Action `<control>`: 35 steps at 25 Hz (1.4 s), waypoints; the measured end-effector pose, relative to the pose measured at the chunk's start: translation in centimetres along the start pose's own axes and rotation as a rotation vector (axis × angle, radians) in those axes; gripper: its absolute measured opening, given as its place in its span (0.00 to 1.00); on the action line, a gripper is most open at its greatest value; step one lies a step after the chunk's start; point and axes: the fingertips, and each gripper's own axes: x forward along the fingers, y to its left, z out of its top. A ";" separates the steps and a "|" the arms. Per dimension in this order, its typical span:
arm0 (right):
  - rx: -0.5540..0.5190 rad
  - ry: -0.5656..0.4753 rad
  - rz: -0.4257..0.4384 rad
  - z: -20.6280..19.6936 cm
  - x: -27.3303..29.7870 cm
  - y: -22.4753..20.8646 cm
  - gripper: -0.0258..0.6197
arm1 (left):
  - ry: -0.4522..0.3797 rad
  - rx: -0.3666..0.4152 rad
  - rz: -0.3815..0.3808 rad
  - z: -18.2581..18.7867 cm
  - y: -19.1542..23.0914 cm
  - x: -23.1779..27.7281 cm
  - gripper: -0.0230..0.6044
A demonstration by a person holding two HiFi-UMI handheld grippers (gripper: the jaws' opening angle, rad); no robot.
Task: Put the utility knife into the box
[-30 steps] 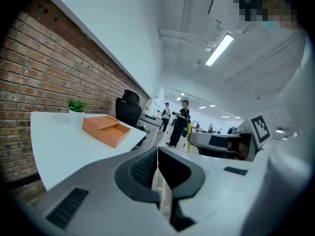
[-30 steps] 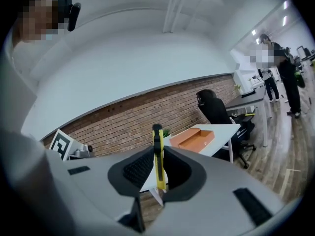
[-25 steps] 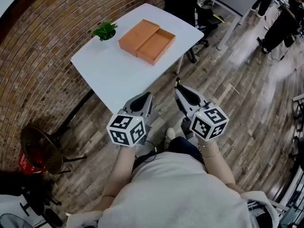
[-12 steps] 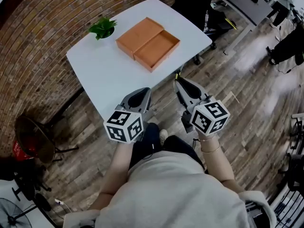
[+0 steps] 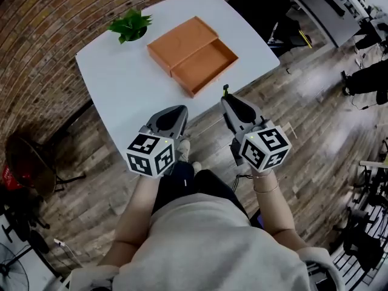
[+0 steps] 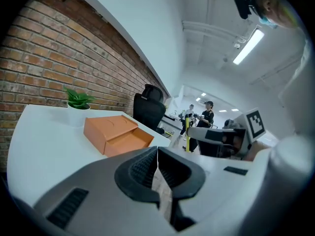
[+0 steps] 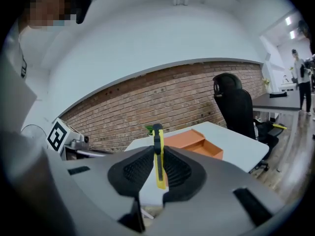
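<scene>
White table point(image 5: 115, 93) held the open orange box point(image 5: 193, 54) and a small plant point(image 5: 129, 26). Right gripper point(image 7: 157, 152) clamped the yellow utility knife point(image 7: 158, 134), just off the table edge. Left gripper point(image 6: 157, 156) was closed, empty.

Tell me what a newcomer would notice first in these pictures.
The orange box, slid open, sits on the white table, with a small green plant near the table's far-left corner. Closer in, the right claw grips a yellow utility knife. The left claw is shut and empty.
</scene>
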 end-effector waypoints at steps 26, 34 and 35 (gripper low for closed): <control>-0.807 0.589 0.339 -4.3 18.9 -8.7 0.13 | 0.066 -0.153 -0.024 -1.5 10.3 7.7 0.05; -1.171 0.765 0.549 -9.3 21.1 -9.2 0.13 | 0.076 -0.157 -0.025 -1.5 12.4 9.1 0.05; -1.193 0.786 0.560 -9.7 21.2 -9.4 0.13 | 0.078 -0.159 -0.024 -1.5 12.6 9.2 0.05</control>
